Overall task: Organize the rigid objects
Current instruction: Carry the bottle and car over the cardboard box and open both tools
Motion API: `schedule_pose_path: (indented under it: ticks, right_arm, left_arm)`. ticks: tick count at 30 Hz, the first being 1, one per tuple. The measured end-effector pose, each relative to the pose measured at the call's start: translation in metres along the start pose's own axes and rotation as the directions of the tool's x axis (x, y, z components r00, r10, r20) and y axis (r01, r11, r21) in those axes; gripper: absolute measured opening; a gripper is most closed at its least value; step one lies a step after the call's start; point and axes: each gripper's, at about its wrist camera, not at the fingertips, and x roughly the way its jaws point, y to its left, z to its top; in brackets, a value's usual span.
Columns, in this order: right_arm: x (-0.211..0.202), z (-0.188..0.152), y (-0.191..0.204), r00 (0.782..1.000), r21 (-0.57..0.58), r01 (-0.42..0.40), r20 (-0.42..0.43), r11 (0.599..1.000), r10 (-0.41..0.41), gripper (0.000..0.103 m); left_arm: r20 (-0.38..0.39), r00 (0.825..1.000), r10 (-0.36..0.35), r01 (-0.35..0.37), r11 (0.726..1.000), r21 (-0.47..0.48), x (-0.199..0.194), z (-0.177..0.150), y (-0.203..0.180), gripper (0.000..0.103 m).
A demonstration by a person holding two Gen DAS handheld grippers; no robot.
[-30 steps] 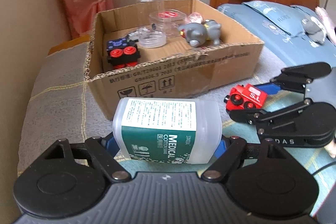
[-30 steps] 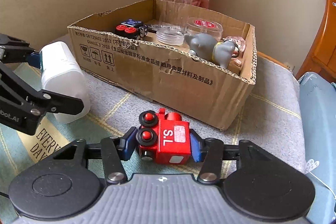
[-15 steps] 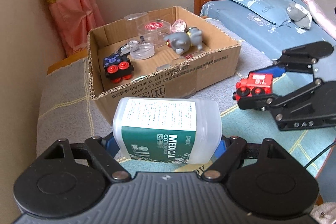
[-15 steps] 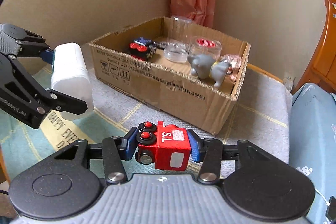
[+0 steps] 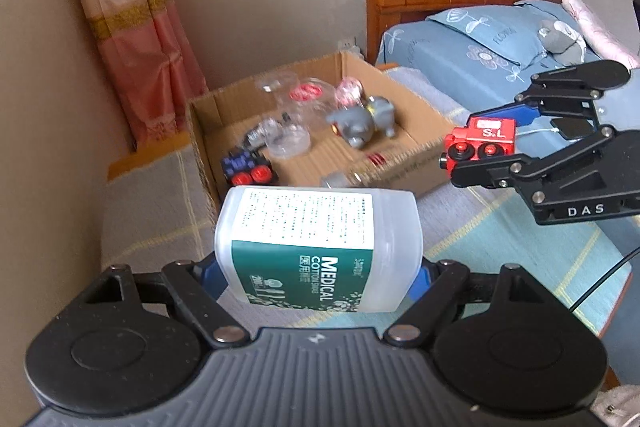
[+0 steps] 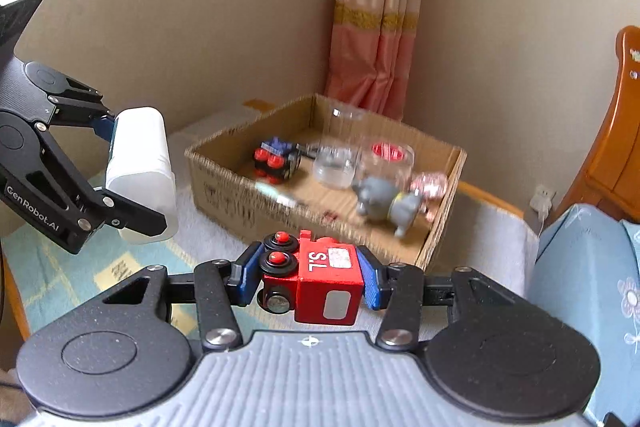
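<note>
Left gripper (image 5: 318,273) clamps the cotton-swab box (image 5: 318,247) at lower centre; right gripper (image 6: 306,281) grips the red toy train (image 6: 316,277) at lower centre, cardboard box (image 6: 440,223) beyond, mid-frame

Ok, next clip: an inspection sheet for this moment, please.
Surface: checked cloth under the cardboard box.
Job's things: medical cotton swab tub and red toy train, both held in the air.
Clutter: box holds a grey figure, clear jars and a black toy with red wheels.
Grippers: left gripper shut on tub; right gripper shut on train.
Cables: black cable at right.
Surroundings: curtain, wooden headboard, blue bedding.
</note>
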Motion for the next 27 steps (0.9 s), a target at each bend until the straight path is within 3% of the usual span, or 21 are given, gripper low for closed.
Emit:
schedule_pose_path:
  ticks: [10,20,22,24,27]
  right_arm:
    - [0.031,0.041,-0.017,0.998,0.065,-0.02,0.062,0.998,0.015,0.054]
    - [0.088,0.057,-0.012,0.999,0.09,-0.012,0.045,0.996,0.008,0.054]
    - [0.092,0.057,-0.014,0.999,0.108,-0.006,0.052,0.994,0.001,0.06]
    - [0.093,0.056,-0.014,0.998,0.121,0.003,0.063,0.993,-0.011,0.084]
    - [0.088,0.054,-0.013,0.996,0.125,-0.001,0.084,0.992,-0.009,0.09]
  left_arm:
    - [0.009,0.999,0.046,-0.046,0.999,0.003,0.025,0.035,0.032,0.082]
    - [-0.009,0.998,0.064,-0.064,0.998,-0.022,0.058,0.061,0.063,0.082]
    - [-0.011,0.998,0.064,-0.064,0.998,-0.024,0.063,0.066,0.066,0.082]
    - [-0.015,0.998,0.058,-0.059,0.998,-0.017,0.069,0.069,0.068,0.082]
    - [-0.021,0.998,0.062,-0.061,0.998,0.021,0.077,0.075,0.067,0.082]
